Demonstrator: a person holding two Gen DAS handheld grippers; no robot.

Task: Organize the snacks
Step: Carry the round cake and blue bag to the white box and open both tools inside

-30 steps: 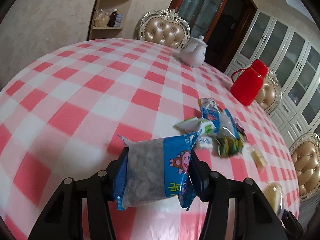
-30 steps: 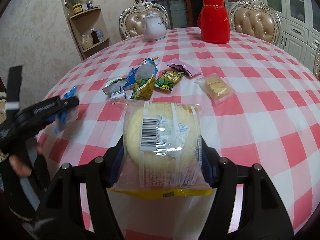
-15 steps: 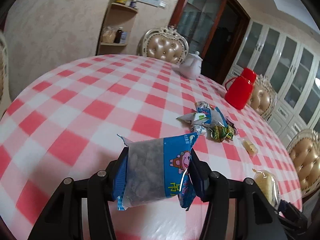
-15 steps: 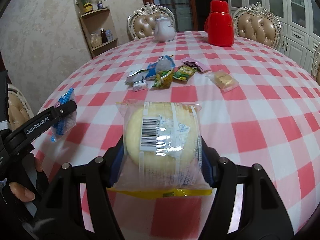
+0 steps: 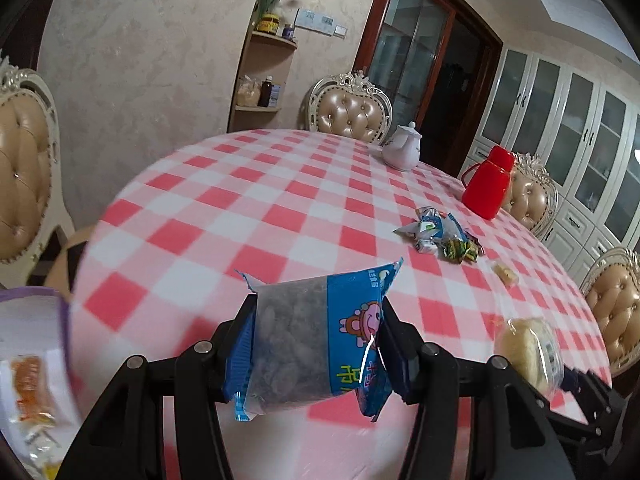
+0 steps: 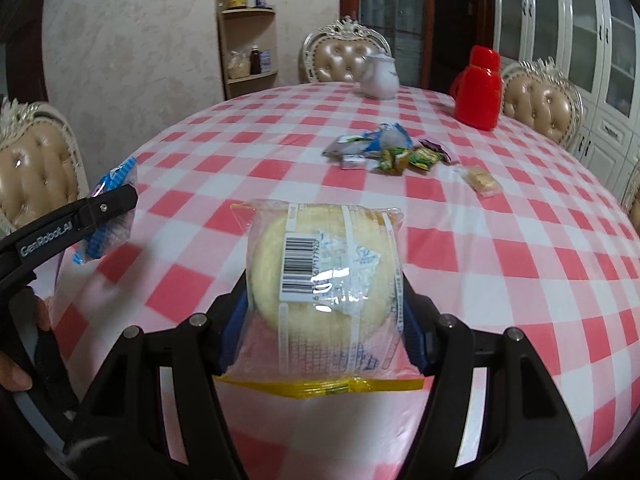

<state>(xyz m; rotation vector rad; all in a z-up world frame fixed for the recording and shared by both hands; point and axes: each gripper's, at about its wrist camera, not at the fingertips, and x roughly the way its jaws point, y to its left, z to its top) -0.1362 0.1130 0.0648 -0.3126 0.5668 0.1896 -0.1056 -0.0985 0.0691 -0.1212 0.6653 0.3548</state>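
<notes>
My left gripper (image 5: 316, 344) is shut on a blue snack packet (image 5: 316, 340) with a clear window, held above the near edge of the table. My right gripper (image 6: 324, 304) is shut on a clear-wrapped round cake (image 6: 320, 272) with a barcode; the cake also shows in the left wrist view (image 5: 528, 344). The left gripper and its blue packet (image 6: 108, 208) show at the left of the right wrist view. A pile of loose snacks (image 6: 384, 148) lies mid-table, also in the left wrist view (image 5: 440, 236). A purple-rimmed white container (image 5: 32, 352) with snacks inside is at lower left.
The round table has a pink and white check cloth (image 5: 280, 200). A white teapot (image 6: 380, 76) and a red jug (image 6: 478, 88) stand at the far side. A small biscuit packet (image 6: 480, 178) lies right of the pile. Padded chairs (image 6: 344, 56) ring the table.
Both grippers have pulled back from the snack pile toward the table's near edge, each still holding its packet. The purple-rimmed container has come into the left wrist view.
</notes>
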